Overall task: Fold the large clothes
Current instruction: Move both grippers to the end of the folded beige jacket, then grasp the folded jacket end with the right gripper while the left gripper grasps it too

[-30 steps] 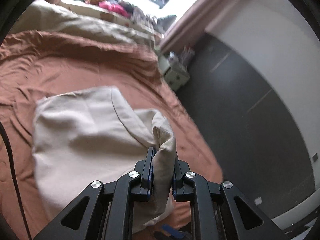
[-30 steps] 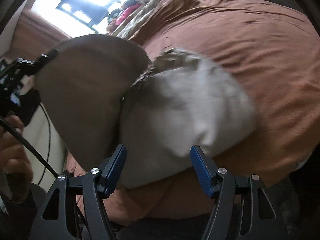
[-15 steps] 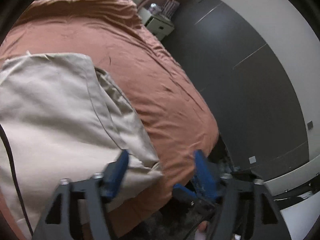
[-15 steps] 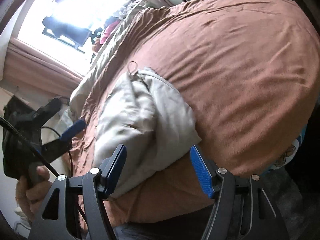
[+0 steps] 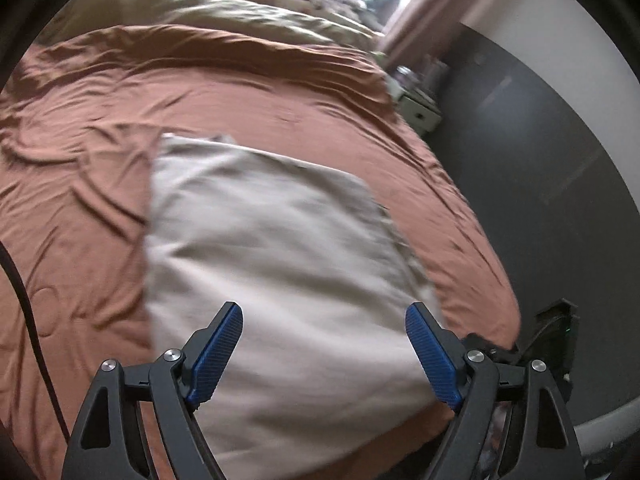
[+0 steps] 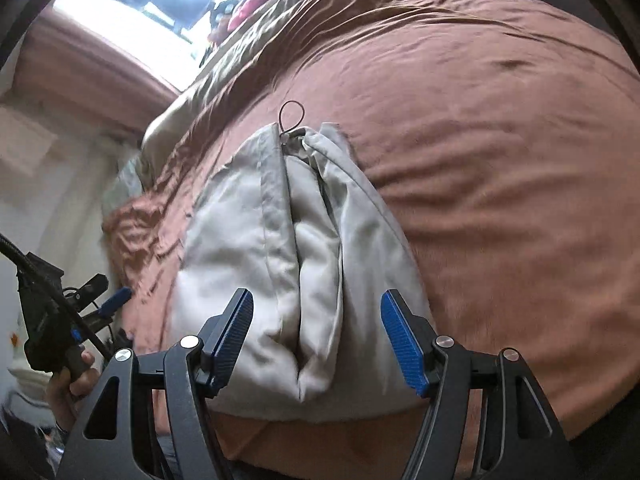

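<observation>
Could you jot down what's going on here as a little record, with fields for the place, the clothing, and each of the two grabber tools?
place: a bed with a rust-brown cover
clothing: beige garment, folded into a rough rectangle and lying flat on the cover
cord: a dark drawstring loop sticks out at its far end
left gripper: jaws have just been opening, wide apart now, gripping nothing
right gripper: open, nothing gripped
hand: the left hand holds its tool's handle

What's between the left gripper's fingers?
Nothing gripped: left gripper is open, just opened, over the folded garment on the bed. Left wrist view.
</observation>
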Demonstrator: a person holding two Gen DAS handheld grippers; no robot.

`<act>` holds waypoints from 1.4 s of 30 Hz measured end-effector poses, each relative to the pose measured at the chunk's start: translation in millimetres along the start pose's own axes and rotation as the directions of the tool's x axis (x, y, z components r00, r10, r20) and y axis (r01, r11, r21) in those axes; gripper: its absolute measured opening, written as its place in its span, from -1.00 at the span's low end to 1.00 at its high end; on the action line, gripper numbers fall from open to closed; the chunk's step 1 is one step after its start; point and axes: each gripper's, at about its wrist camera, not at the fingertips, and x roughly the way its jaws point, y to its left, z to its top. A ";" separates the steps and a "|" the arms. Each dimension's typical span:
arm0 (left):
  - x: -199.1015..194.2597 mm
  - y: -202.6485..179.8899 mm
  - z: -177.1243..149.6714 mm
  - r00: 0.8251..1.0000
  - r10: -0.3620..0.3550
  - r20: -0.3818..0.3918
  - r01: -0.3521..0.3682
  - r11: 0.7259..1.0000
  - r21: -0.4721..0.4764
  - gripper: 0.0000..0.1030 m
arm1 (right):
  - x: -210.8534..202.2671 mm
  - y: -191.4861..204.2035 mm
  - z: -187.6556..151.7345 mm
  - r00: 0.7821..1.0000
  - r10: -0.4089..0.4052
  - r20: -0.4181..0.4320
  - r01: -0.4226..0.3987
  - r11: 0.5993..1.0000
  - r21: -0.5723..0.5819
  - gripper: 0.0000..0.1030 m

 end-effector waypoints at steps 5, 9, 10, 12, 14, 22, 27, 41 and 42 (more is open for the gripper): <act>5.2 46.3 2.2 0.999 0.036 0.026 -0.034 0.997 -0.068 0.64 | 15.3 11.7 30.9 0.998 -0.016 -0.062 0.012 0.997 -0.076 0.26; 19.8 80.1 -5.8 0.997 0.069 0.030 -0.066 0.992 -0.111 0.64 | 41.0 19.0 59.6 0.993 -0.020 -0.113 0.007 0.993 -0.116 0.26; 25.8 89.8 -10.1 0.997 0.073 0.025 -0.069 0.990 -0.121 0.64 | 48.4 20.2 66.4 0.991 -0.027 -0.128 0.011 0.992 -0.123 0.26; 38.0 104.5 -16.8 0.997 0.076 0.001 -0.075 0.986 -0.148 0.64 | 65.4 24.0 78.9 0.986 -0.038 -0.164 0.015 0.990 -0.139 0.26; 46.0 117.8 -19.9 0.998 0.059 -0.031 -0.065 0.976 -0.207 0.61 | 81.2 28.0 88.5 0.979 -0.051 -0.197 0.021 0.989 -0.149 0.26; 54.3 123.3 -23.7 0.997 0.052 -0.049 -0.062 0.970 -0.234 0.49 | 130.9 44.2 118.0 0.957 -0.043 -0.285 0.001 0.989 -0.146 -0.30; 59.6 128.5 -32.2 0.998 0.005 -0.062 -0.022 0.961 -0.275 0.16 | 118.9 66.9 120.4 0.969 -0.093 -0.229 0.033 0.966 -0.256 -0.91; 42.1 90.1 -35.3 0.996 -0.085 0.007 0.085 0.984 -0.158 -0.02 | 78.0 25.3 106.3 0.978 -0.170 -0.124 0.141 0.967 -0.211 -0.94; 44.7 91.0 -33.3 0.998 -0.069 0.001 0.069 0.985 -0.160 -0.02 | 81.4 19.4 104.9 0.979 -0.156 -0.131 0.130 0.973 -0.190 -0.94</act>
